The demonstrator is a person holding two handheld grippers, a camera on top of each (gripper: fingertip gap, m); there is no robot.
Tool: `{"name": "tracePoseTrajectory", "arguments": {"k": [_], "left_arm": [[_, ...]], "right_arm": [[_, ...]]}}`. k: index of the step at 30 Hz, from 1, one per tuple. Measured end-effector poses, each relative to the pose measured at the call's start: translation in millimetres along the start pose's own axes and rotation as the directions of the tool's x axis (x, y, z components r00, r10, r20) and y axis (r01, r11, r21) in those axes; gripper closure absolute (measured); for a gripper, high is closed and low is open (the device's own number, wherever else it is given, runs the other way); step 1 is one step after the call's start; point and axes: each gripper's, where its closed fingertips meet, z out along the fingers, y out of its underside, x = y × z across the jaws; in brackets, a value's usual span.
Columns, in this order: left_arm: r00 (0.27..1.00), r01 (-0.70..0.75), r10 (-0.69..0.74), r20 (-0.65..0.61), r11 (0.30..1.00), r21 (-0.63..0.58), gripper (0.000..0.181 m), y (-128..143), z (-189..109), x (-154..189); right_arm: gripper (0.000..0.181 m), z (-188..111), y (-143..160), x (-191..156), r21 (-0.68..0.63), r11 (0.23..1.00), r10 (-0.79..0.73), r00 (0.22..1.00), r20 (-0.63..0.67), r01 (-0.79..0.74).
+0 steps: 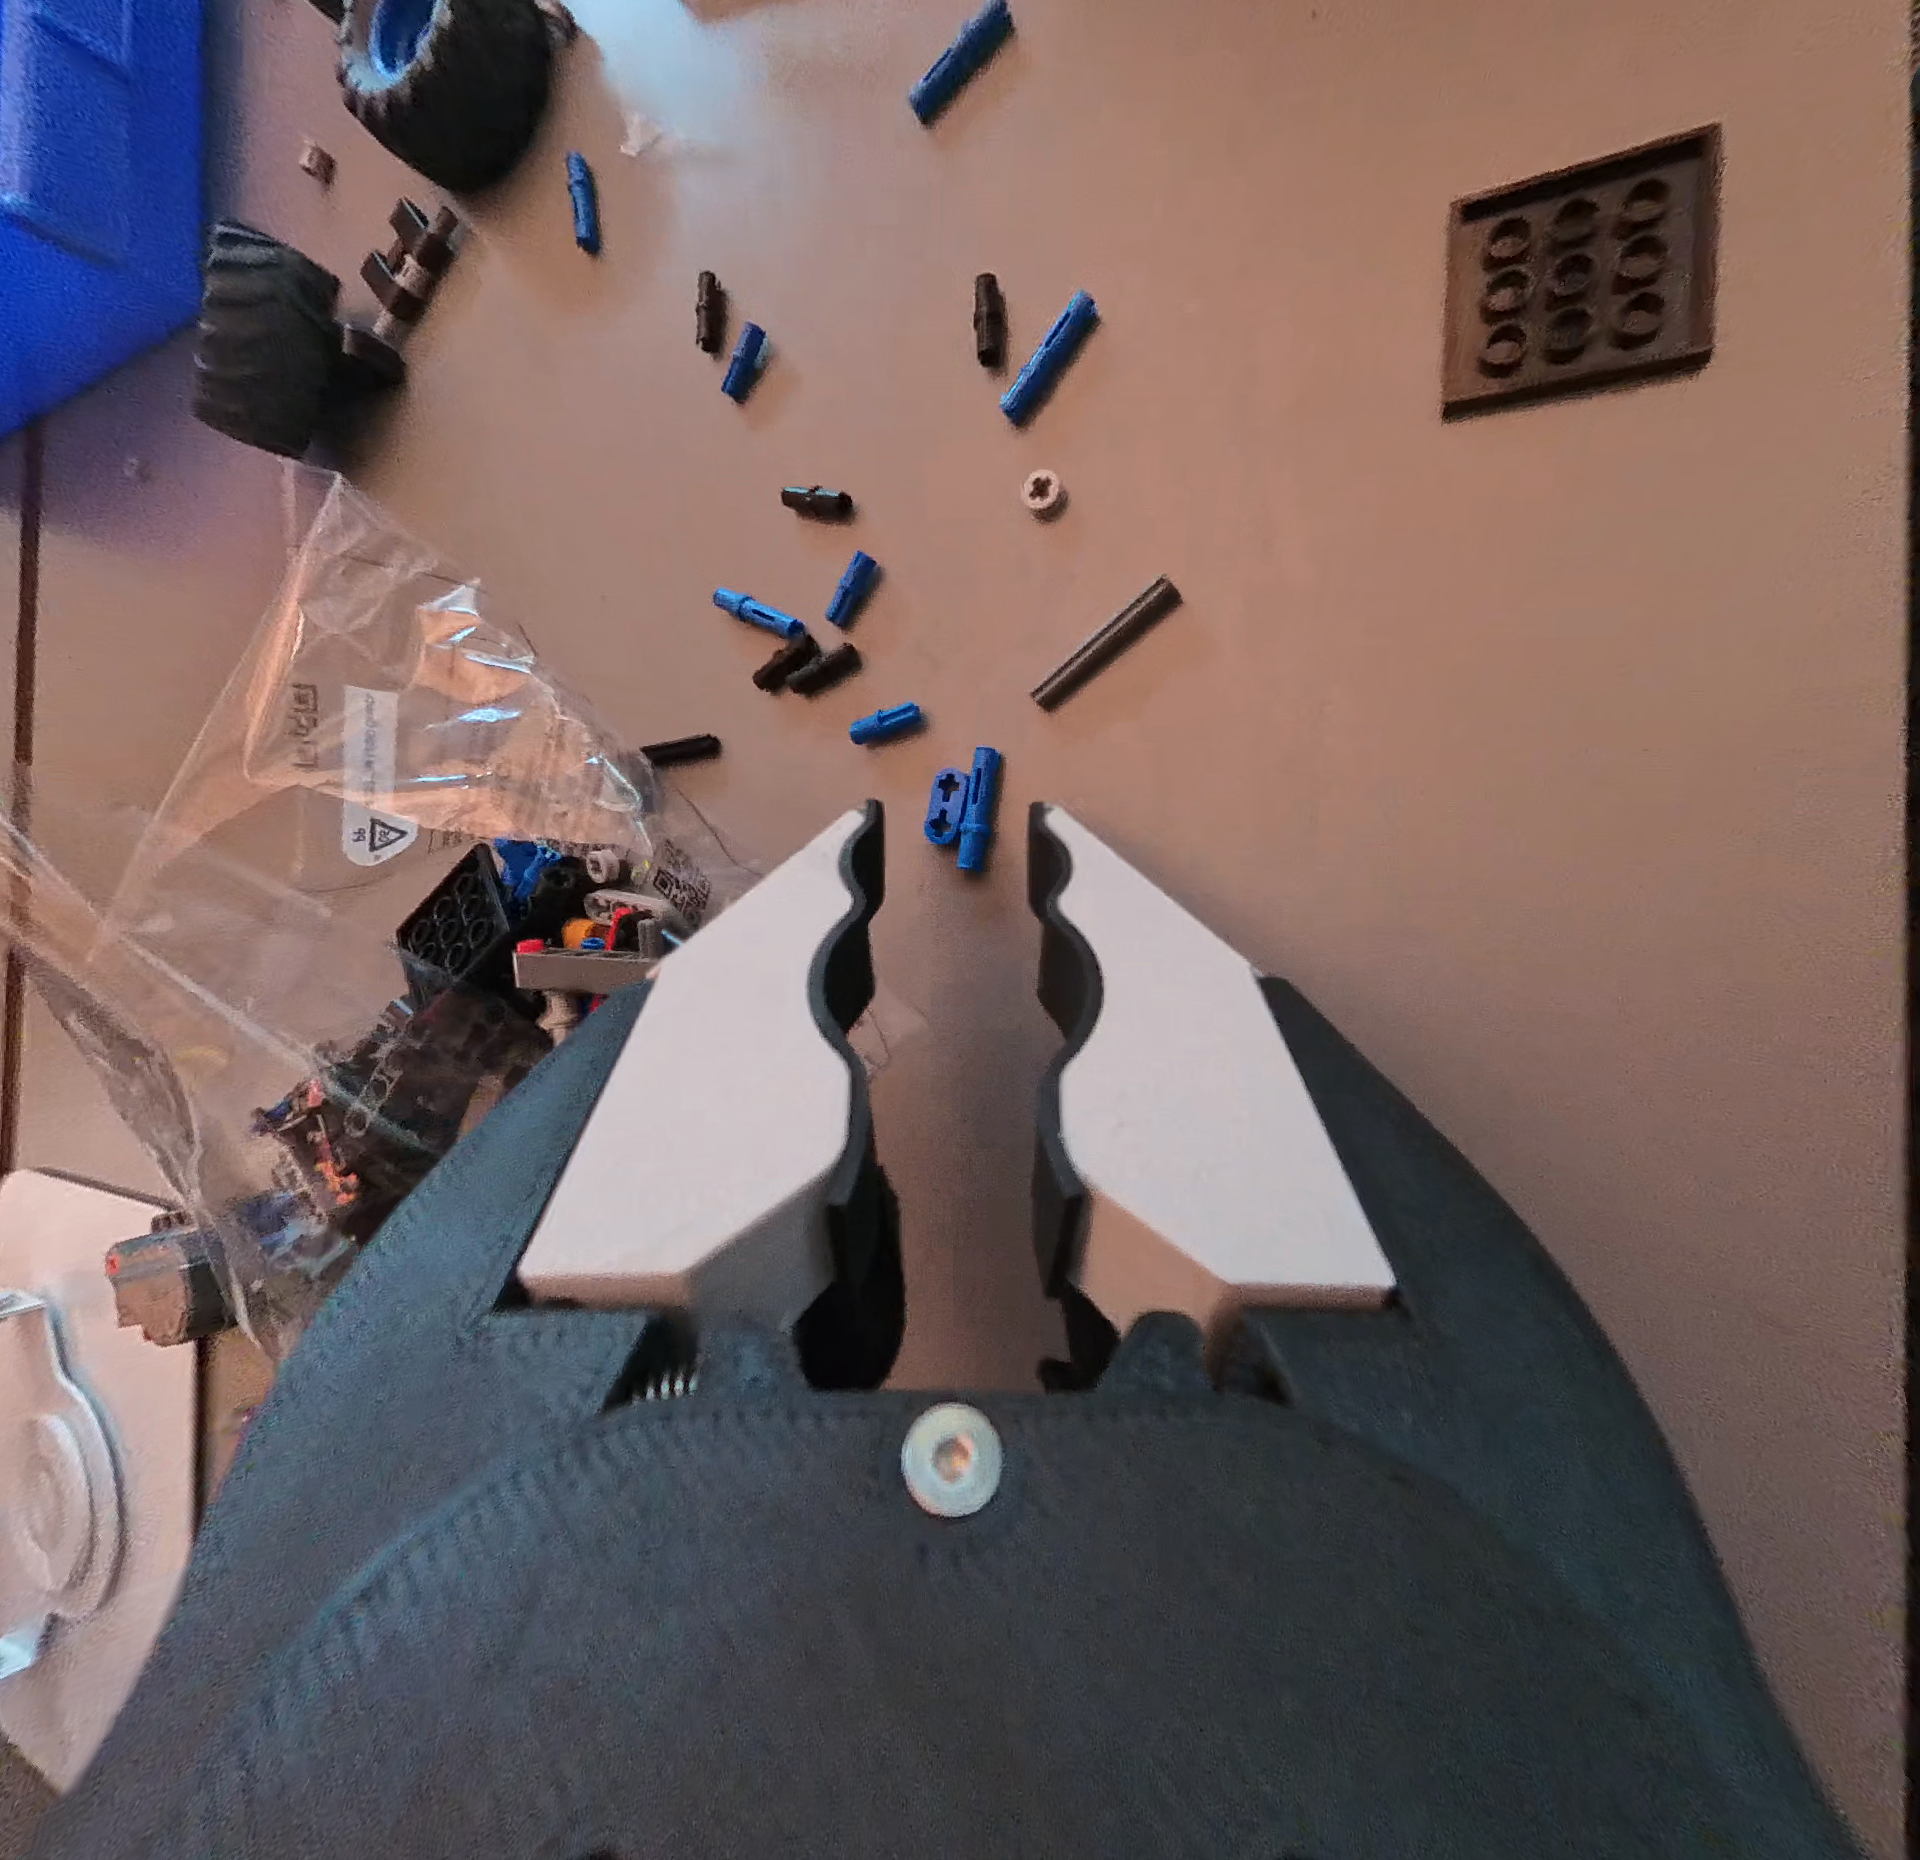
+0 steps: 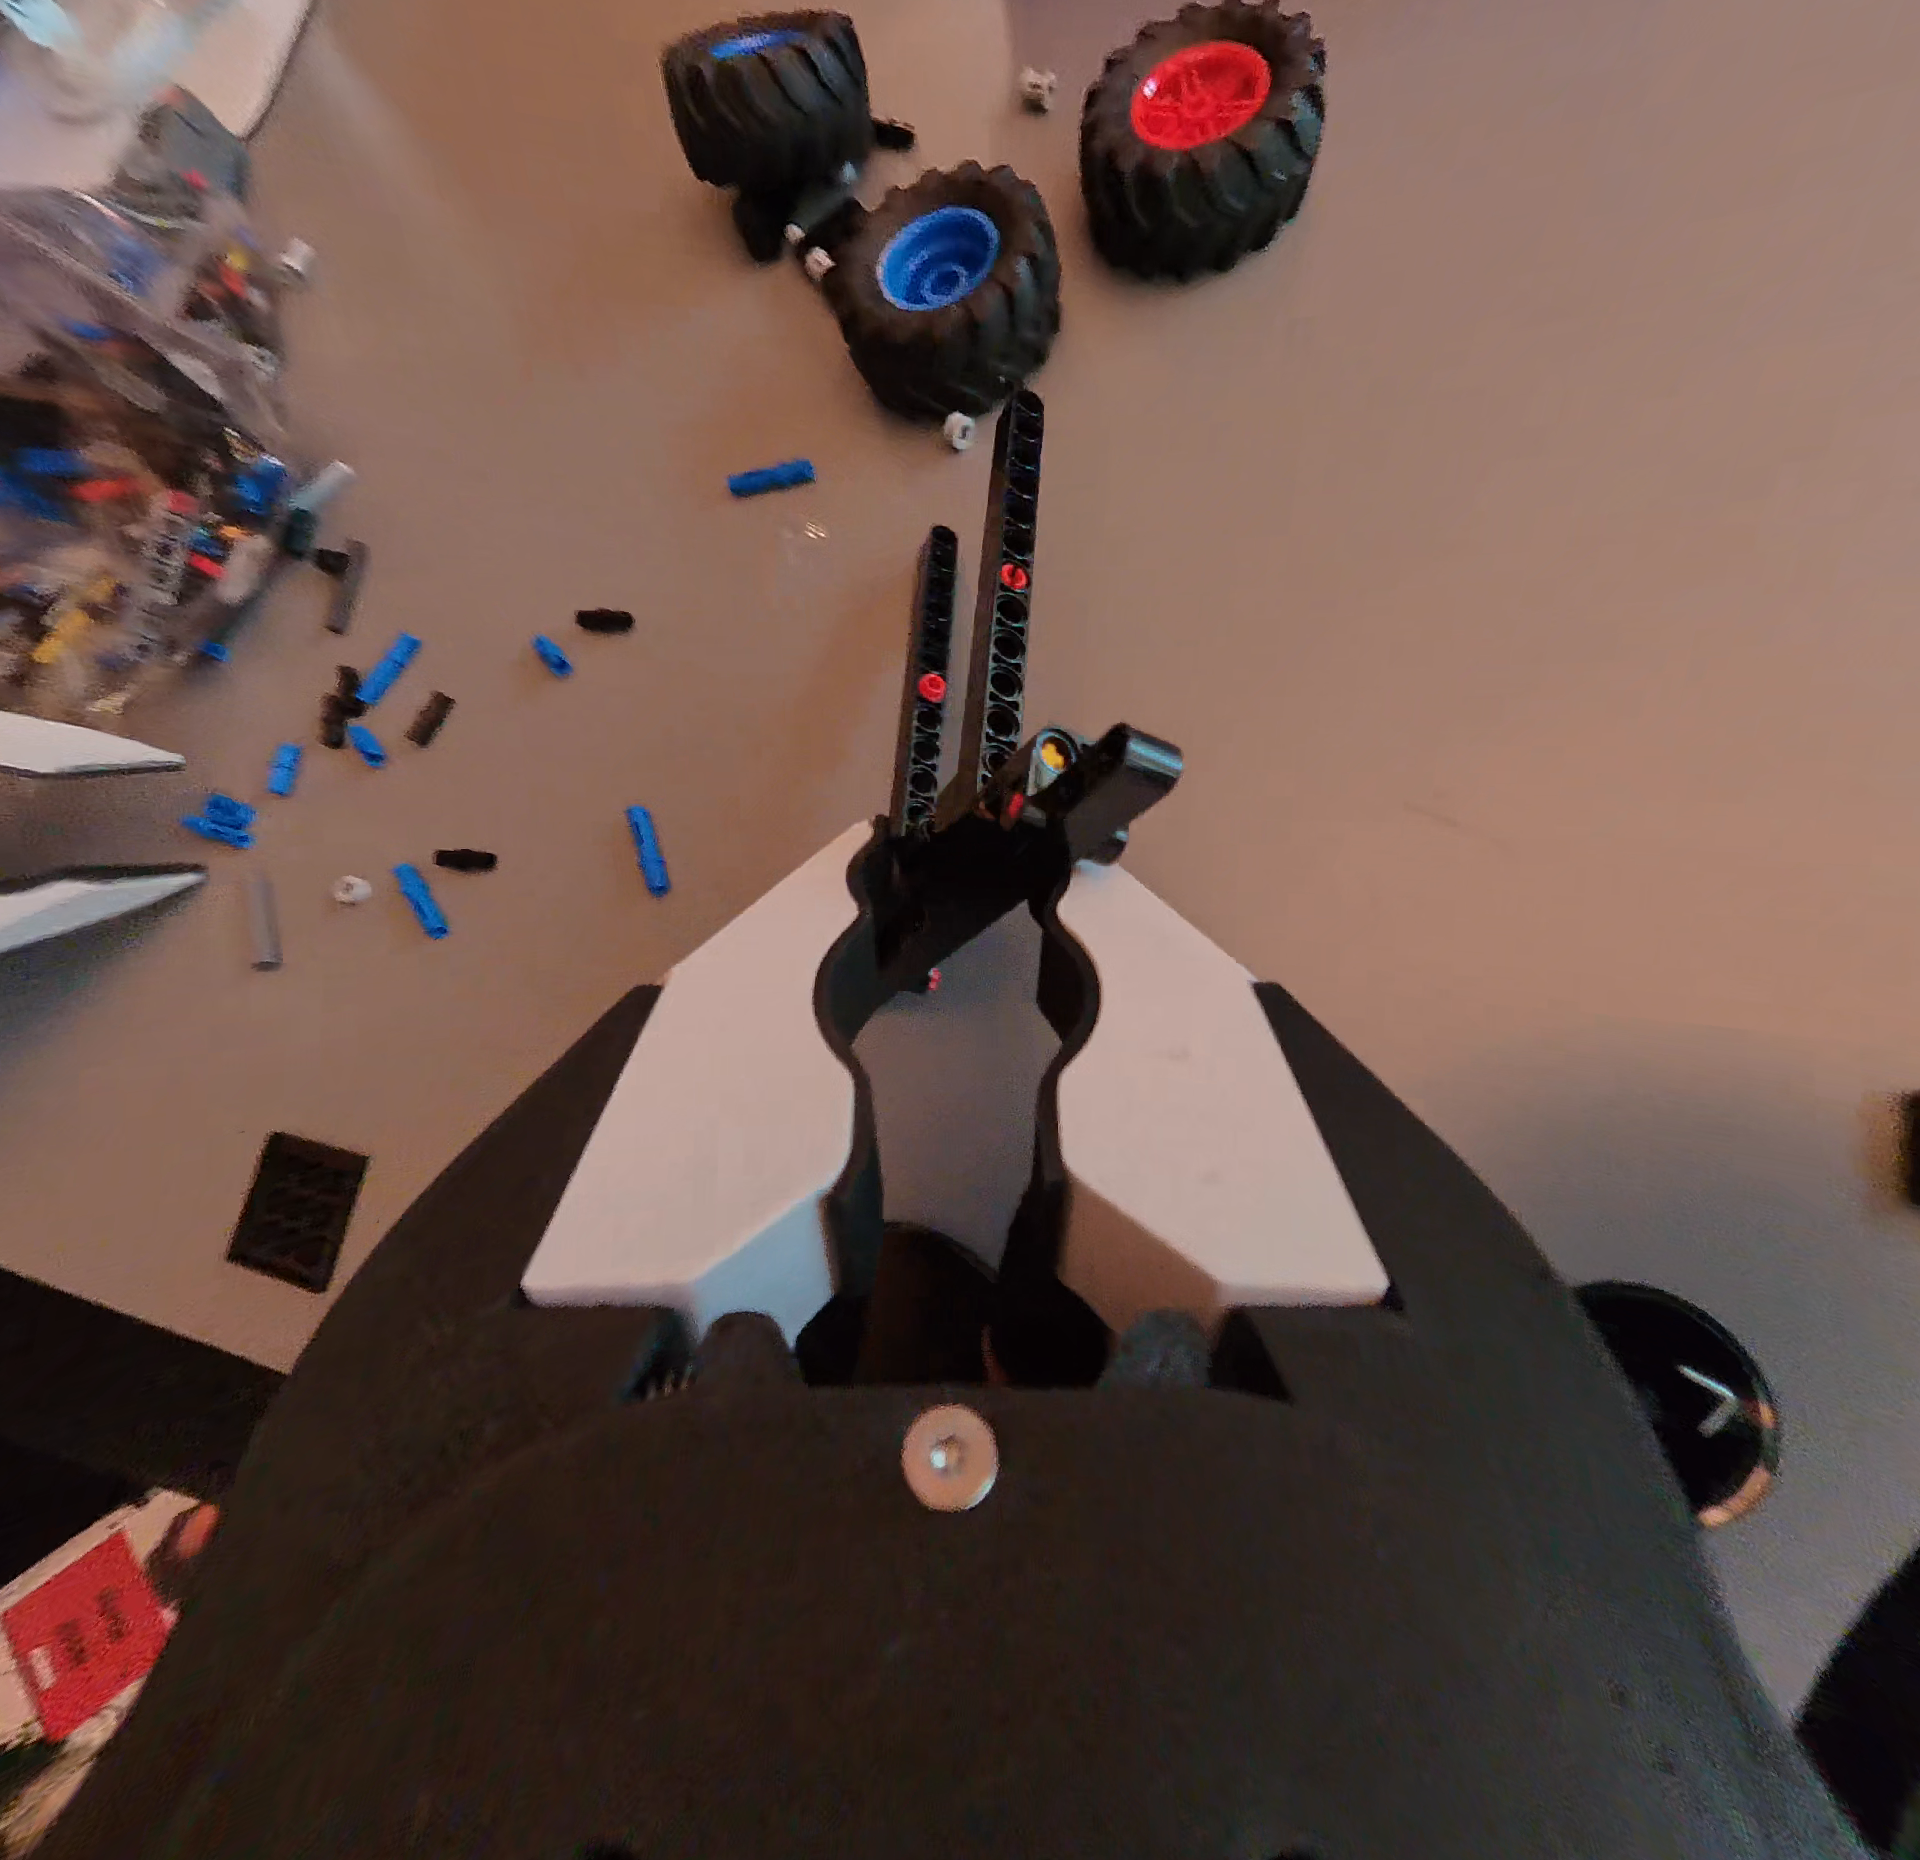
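Note:
My left gripper (image 1: 956,813) is open, low over the table, with a blue pin and small blue connector (image 1: 964,808) lying just ahead between its fingertips. Several blue and black pins (image 1: 810,647) are scattered beyond it. My right gripper (image 2: 961,854) is shut on a black beam assembly (image 2: 997,667). Two long holed beams with red pins stick forward, and a short black piece with a yellow pin (image 2: 1101,771) juts to the right. The left gripper's white fingers (image 2: 94,901) show at the left edge of the right wrist view.
Toy wheels stand ahead: two with blue hubs (image 2: 940,288) and one with a red hub (image 2: 1200,132). A clear bag of mixed parts (image 1: 436,875) lies on the left. A dark studded plate (image 1: 1579,272) lies to the right. A blue bin (image 1: 94,169) stands at the far left. One gripper's finger ends stand about 25 centimeters off the other's.

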Motion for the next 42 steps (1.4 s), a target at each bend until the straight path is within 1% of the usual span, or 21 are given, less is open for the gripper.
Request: {"name": "tracePoseTrajectory", "arguments": {"k": [3, 5, 9, 13, 15, 19, 22, 25, 29, 30, 34, 36, 37, 39, 40, 42], "left_arm": [[0.999, 0.032, -0.033, -0.034, 0.999, -0.008, 0.166, 1, 4, 0], [0.997, 0.042, -0.042, -0.059, 0.999, -0.005, 0.177, 0, 7, 1], [0.996, 0.052, -0.052, -0.072, 0.999, 0.002, 0.178, -2, 9, 0], [0.998, 0.044, -0.043, -0.049, 0.999, 0.010, 0.179, 0, 6, 0], [0.999, 0.045, -0.045, -0.029, 0.999, 0.018, 0.180, 1, 5, -1], [0.998, 0.056, -0.058, 0.018, 0.996, 0.072, 0.180, -2, -11, -3], [0.993, 0.076, -0.087, 0.076, 0.988, 0.134, 0.180, -7, -32, -17], [0.979, 0.129, -0.152, 0.132, 0.977, 0.172, 0.181, -7, -46, -44], [0.962, 0.213, -0.221, 0.158, 0.975, 0.067, 0.180, 24, -29, -68], [0.961, 0.208, -0.213, 0.178, 0.977, 0.050, 0.179, 29, -26, -71], [0.948, 0.202, -0.215, 0.233, 0.976, 0.081, 0.165, 29, -30, -76], [0.951, 0.184, -0.197, 0.239, 0.980, 0.072, 0.156, 30, -31, -75], [0.954, 0.168, -0.184, 0.238, 0.982, 0.086, 0.153, 26, -34, -72], [0.964, 0.125, -0.146, 0.224, 0.986, 0.107, 0.155, 14, -40, -64], [0.976, 0.094, -0.114, 0.187, 0.989, 0.114, 0.157, 6, -41, -54], [0.992, 0.020, -0.033, 0.120, 0.994, 0.110, 0.161, -6, -37, -34]], "right_arm": [[0.154, -4, 2, 1, -0.020, 0.999, -0.048, 0.998, -0.051, 0.047], [0.154, -9, 0, 0, -0.012, 0.997, -0.076, 0.994, -0.079, 0.075], [0.154, -20, -5, -3, 0.015, 0.994, -0.106, 0.988, -0.115, 0.108], [0.157, -33, -11, -11, 0.057, 0.988, -0.135, 0.984, -0.120, 0.143], [0.156, -35, -12, -14, 0.058, 0.985, -0.151, 0.980, -0.127, 0.160], [0.156, -33, -10, -20, 0.053, 0.983, -0.167, 0.979, -0.119, 0.174], [0.155, -33, -7, -18, 0.052, 0.984, -0.165, 0.979, -0.116, 0.172], [0.145, -29, 1, -19, 0.019, 0.987, -0.156, 0.984, -0.084, 0.158], [0.127, -24, 12, -22, -0.046, 0.982, -0.183, 0.981, -0.069, 0.181], [0.124, -25, 15, -22, -0.068, 0.978, -0.202, 0.977, -0.073, 0.198], [0.128, -36, 12, -31, -0.065, 0.953, -0.301, 0.949, -0.098, 0.295], [0.129, -38, 15, -28, -0.108, 0.946, -0.316, 0.941, -0.123, 0.304], [0.131, -38, 15, -27, -0.116, 0.945, -0.320, 0.939, -0.123, 0.307], [0.135, -38, 11, -31, -0.088, 0.951, -0.303, 0.948, -0.096, 0.295], [0.137, -37, 14, -29, -0.107, 0.951, -0.302, 0.948, -0.103, 0.291], [0.134, -32, 25, -17, -0.178, 0.952, -0.272, 0.955, -0.115, 0.249]]}}
